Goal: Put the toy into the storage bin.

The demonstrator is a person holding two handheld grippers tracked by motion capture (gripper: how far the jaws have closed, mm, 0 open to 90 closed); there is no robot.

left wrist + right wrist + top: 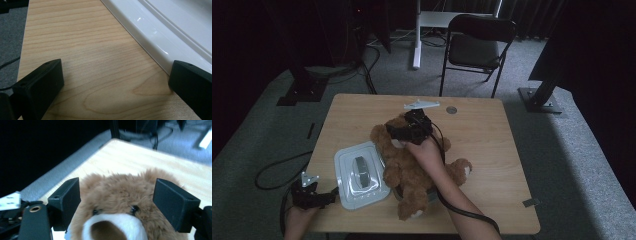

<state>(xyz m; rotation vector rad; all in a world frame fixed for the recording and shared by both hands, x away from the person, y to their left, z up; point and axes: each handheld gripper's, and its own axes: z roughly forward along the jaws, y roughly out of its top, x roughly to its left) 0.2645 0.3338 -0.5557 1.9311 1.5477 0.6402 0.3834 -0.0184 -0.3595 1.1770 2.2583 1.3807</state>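
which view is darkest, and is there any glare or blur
The high view is dimmest, its far side black; the left gripper view shows small glare spots on the white lid; the right gripper view is brighter, the teddy bear slightly soft up close.

- Teddy bear (412, 167): mid-brown plush; white muzzle with dark brown nose, glossy black eyes.
- Lid (361, 175): white glossy plastic, grey handle at its centre.
- Table (482, 140): pale wood, light tan with darker grain lines.
- Right gripper (116, 202): matt black jaws; grey plate on top.
- Left gripper (115, 82): matt black jaws.
- Cables (272, 172): black.
- Carpet (562, 150): grey, finely speckled.
- Folding chair (477, 47): black frame, dark seat.
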